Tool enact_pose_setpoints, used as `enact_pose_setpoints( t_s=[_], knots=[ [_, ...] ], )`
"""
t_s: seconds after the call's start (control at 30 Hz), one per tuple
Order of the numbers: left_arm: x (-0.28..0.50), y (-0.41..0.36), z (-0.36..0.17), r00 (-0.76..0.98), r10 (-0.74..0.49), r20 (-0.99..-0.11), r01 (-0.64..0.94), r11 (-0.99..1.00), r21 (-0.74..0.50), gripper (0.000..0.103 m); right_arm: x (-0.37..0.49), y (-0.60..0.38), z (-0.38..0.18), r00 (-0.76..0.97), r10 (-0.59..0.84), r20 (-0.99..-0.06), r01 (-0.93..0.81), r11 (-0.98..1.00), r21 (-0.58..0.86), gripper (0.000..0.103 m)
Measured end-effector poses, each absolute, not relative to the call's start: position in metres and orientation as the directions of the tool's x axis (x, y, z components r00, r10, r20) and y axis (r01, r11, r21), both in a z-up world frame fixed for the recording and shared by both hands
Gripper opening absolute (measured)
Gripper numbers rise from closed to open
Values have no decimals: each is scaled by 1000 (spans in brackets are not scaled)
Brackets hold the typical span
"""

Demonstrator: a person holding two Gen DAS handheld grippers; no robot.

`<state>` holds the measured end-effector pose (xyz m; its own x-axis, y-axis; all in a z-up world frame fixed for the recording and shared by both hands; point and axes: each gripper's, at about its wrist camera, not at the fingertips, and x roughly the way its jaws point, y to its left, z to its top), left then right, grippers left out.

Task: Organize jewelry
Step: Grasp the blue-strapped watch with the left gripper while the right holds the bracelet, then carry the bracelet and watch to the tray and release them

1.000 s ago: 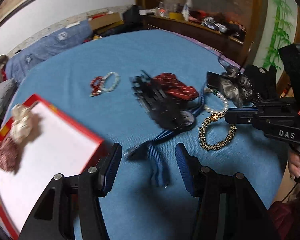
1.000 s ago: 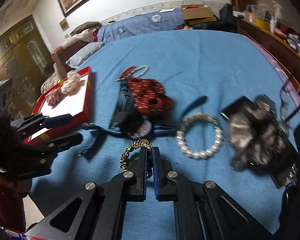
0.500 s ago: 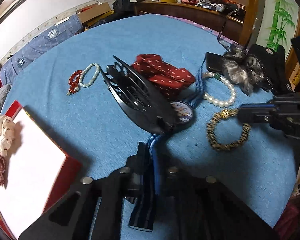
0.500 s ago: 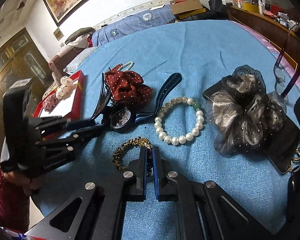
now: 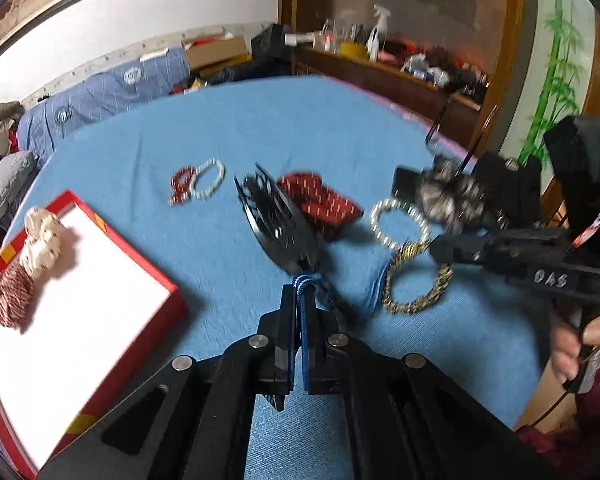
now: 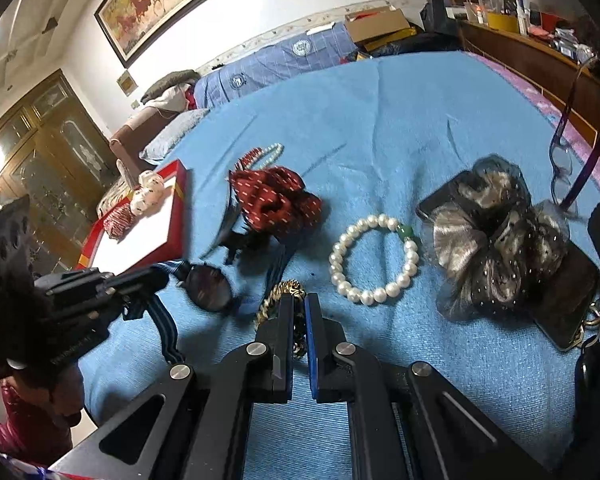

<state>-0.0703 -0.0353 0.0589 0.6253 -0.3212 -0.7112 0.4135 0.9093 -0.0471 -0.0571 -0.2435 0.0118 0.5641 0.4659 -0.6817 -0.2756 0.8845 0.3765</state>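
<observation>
My left gripper is shut on the blue striped strap of a watch, lifting it off the blue cloth; a black claw hair clip blurs just beyond. My right gripper is shut on a gold chain bracelet, which rests on the cloth. A pearl bracelet, a red dotted scrunchie and a red and a white bead bracelet lie on the cloth. The red box with a white inside holds two scrunchies.
A grey-black gauze scrunchie lies on a phone at the right, with purple glasses behind. The table's near edge is close to both grippers. A cluttered wooden sideboard stands behind the table.
My left gripper closed on the watch strap and has pulled it up and toward the box; the watch and hair clip shifted. My right gripper stays shut on the gold bracelet.
</observation>
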Motion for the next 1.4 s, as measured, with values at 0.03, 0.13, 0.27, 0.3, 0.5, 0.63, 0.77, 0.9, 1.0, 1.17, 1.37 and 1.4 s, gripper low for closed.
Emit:
enact_pose_setpoints(
  t_s=[0.03, 0.13, 0.27, 0.3, 0.5, 0.63, 0.77, 0.9, 1.0, 1.17, 1.37, 1.4],
  knots=[
    [-72, -36, 64, 635, -326, -700, 416, 908, -46, 2, -59, -243, 15, 570, 468, -676, -280, 883, 376, 5],
    [-74, -33, 78, 661, -338, -670, 418, 907, -45, 2, -60, -240, 24, 579, 472, -665, -291, 881, 372, 5],
    [-75, -28, 89, 680, -345, -647, 410, 910, -54, 2, -62, -237, 35, 593, 480, -646, -304, 877, 373, 5],
    [-76, -27, 91, 683, -347, -643, 409, 911, -57, 2, -62, -236, 38, 598, 482, -640, -308, 876, 372, 5],
    [-81, -20, 100, 704, -352, -617, 403, 913, -61, 2, -60, -232, 46, 605, 491, -627, -321, 871, 373, 5],
    [-83, -14, 106, 719, -352, -599, 391, 918, -70, 2, -58, -227, 50, 608, 497, -619, -332, 868, 370, 5],
    [-86, -8, 114, 737, -346, -580, 380, 922, -67, 2, -56, -224, 54, 611, 501, -613, -345, 865, 364, 5],
    [-89, 2, 124, 756, -339, -560, 366, 928, -69, 2, -54, -215, 61, 613, 508, -605, -364, 861, 354, 5],
    [-93, 11, 134, 772, -332, -542, 353, 933, -70, 2, -52, -207, 65, 611, 518, -599, -381, 856, 350, 5],
    [-98, 27, 144, 794, -313, -521, 322, 944, -76, 2, -49, -191, 72, 604, 537, -589, -416, 843, 341, 5],
    [-105, 54, 153, 823, -269, -500, 266, 961, -79, 2, -45, -167, 82, 592, 564, -576, -459, 823, 333, 6],
    [-106, 60, 155, 828, -261, -497, 254, 964, -82, 2, -43, -162, 84, 588, 571, -574, -468, 818, 334, 6]
  ],
)
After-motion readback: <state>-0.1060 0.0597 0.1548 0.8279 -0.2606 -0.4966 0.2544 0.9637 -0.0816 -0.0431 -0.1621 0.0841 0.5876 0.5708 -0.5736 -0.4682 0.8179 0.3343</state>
